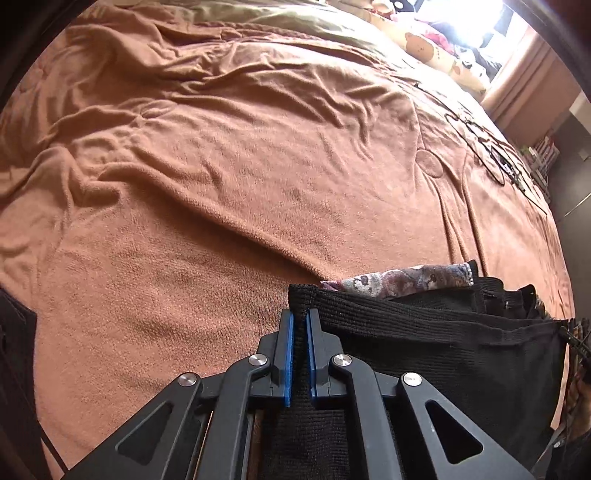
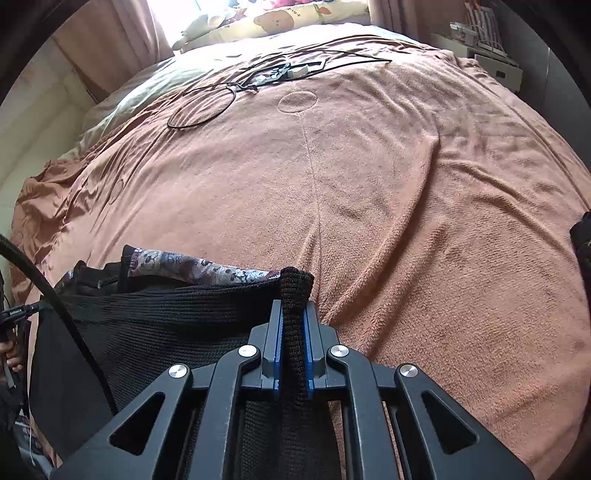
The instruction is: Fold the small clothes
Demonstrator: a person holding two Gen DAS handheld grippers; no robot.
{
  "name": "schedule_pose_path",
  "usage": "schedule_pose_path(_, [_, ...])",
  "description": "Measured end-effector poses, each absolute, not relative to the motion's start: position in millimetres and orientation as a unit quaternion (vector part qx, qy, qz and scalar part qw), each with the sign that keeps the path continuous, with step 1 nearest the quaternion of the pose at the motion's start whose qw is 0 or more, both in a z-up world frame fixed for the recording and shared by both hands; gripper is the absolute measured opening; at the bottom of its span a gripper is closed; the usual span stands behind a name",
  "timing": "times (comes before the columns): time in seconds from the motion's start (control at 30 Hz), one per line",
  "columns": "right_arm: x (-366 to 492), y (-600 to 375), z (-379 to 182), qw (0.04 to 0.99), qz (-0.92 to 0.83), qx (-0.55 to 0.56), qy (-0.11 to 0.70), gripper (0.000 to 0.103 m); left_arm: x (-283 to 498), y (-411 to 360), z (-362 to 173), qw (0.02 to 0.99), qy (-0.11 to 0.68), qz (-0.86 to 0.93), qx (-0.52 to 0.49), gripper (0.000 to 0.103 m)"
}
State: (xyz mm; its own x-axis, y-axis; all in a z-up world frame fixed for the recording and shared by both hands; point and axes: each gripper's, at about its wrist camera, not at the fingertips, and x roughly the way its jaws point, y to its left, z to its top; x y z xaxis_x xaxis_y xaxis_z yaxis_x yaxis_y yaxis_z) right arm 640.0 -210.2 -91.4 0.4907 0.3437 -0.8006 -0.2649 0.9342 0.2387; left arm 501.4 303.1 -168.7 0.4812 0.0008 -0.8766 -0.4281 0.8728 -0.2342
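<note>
At the bottom of the left wrist view we see our left gripper (image 1: 300, 317), its blue-padded fingers (image 1: 289, 354) drawn narrow and pinching the left corner of a black knit garment (image 1: 436, 354). The knit passes between the pads and hangs on down behind the linkage at the lower centre of the frame. From that corner the garment's ribbed edge stretches toward the right edge of the frame.

In the right wrist view our right gripper (image 2: 293, 308) is likewise closed narrow on the same black knit garment (image 2: 155, 332); a bunched fold of the knit stands up just above the fingers (image 2: 277, 343), and the cloth runs from there to the lower left of the frame. So the garment is held taut between our two grippers, just above the near part of the bed.

Just behind the stretched edge, a patterned floral fabric (image 1: 402, 280) shows, touching the black knit; we cannot tell whether it is a lining or a separate piece. A black cable (image 2: 55, 295) crosses the lower left of the right wrist view.

Beyond lies the bed's rust-brown fleece blanket (image 1: 221, 166), creased toward the upper left of the left wrist view. Farther off, in the upper centre of the right wrist view, a thin black wire loop (image 2: 201, 107) rests on the blanket. At the top, a bear-print pillow (image 2: 273, 20) lies by a bright window, with a curtain (image 2: 107, 44) at the upper left.
</note>
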Motion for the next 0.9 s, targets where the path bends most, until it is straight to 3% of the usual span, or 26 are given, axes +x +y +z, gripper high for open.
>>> schedule_pose_path(0.43, [623.0, -218.7, -43.8, 0.882, 0.178, 0.042, 0.434, 0.003, 501.0, 301.9, -106.2, 0.863, 0.443, 0.140, -0.200, 0.006])
schedule_pose_path(0.9, [672.5, -195.6, -72.2, 0.876, 0.154, 0.028, 0.456, 0.003, 548.5, 319.3, -141.6, 0.848, 0.468, 0.166, -0.185, 0.006])
